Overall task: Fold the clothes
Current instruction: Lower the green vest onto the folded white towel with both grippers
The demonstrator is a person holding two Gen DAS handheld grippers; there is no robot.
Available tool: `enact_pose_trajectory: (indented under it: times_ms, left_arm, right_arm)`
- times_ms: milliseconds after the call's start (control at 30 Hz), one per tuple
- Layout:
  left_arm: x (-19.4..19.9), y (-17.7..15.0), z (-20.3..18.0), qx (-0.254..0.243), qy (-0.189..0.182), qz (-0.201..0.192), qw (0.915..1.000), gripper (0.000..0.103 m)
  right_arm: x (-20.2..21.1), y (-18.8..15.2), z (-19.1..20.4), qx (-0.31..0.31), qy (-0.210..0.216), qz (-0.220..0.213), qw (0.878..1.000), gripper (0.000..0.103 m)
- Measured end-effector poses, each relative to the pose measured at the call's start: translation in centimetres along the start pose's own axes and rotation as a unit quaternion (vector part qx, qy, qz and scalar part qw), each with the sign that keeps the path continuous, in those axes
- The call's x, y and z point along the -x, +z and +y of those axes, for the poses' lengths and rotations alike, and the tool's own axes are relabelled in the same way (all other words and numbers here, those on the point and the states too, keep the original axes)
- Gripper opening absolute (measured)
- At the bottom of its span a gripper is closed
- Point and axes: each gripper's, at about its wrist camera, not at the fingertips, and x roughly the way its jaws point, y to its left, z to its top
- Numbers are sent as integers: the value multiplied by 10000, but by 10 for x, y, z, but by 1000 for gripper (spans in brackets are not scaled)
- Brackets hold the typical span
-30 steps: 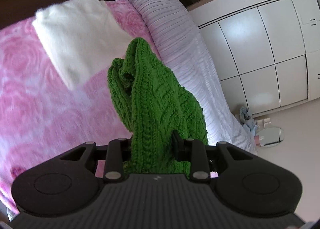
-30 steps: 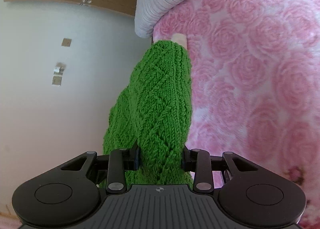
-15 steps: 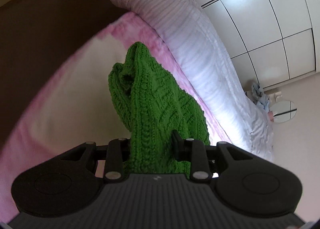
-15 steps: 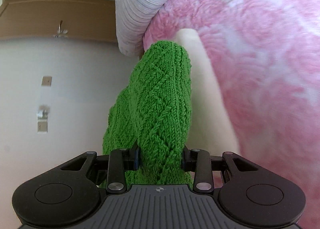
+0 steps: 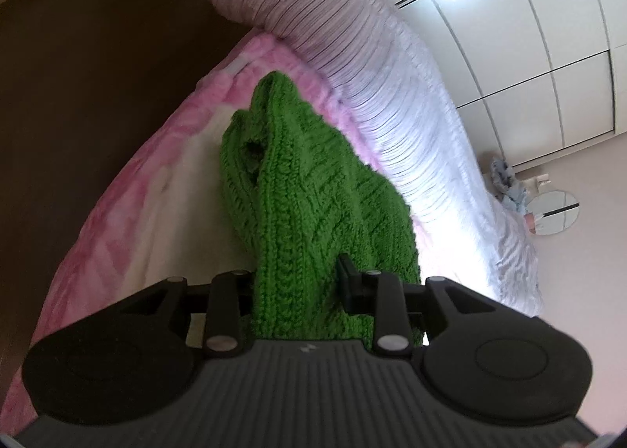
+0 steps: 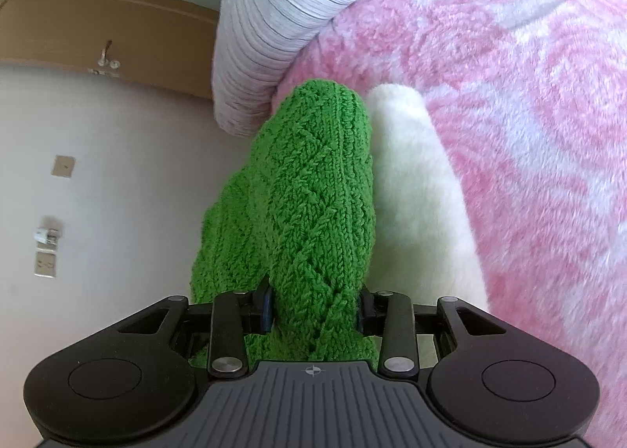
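Where gripped, green sweater [image 6: 309, 189] lengthwise forward.

**Where everything sits right now**

The knitted sweater [image 5: 313, 205] is bunched between the jaws of the left claw [image 5: 298, 291], and in the right wrist view another part of it [image 6: 309, 205] is caught in the right claw [image 6: 313, 311]. Under and just beside it a folded fluffy garment [image 6: 423, 213] is laid on the bed blanket [image 6: 529, 95]. A rolled duvet [image 5: 384, 68] is piled along the blanket's far edge. Past the bed, the wardrobe [image 5: 529, 48] is set, with a round mirror [image 5: 556, 213] down on the floor [image 5: 580, 291].
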Motion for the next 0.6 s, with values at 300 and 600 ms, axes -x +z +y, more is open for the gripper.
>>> enact_pose_trajectory:
  times_ms: [300,600]
  left_arm:
    - [17,-14,28,596,-1,-68,9982,36]
    - [41,-52,47,886,-64,215,9958,38]
  right_arm:
    - [9,-4,-15,-91,-310,210,9993,61]
    - [28,-59,-46,-418,-46,673,9968,60]
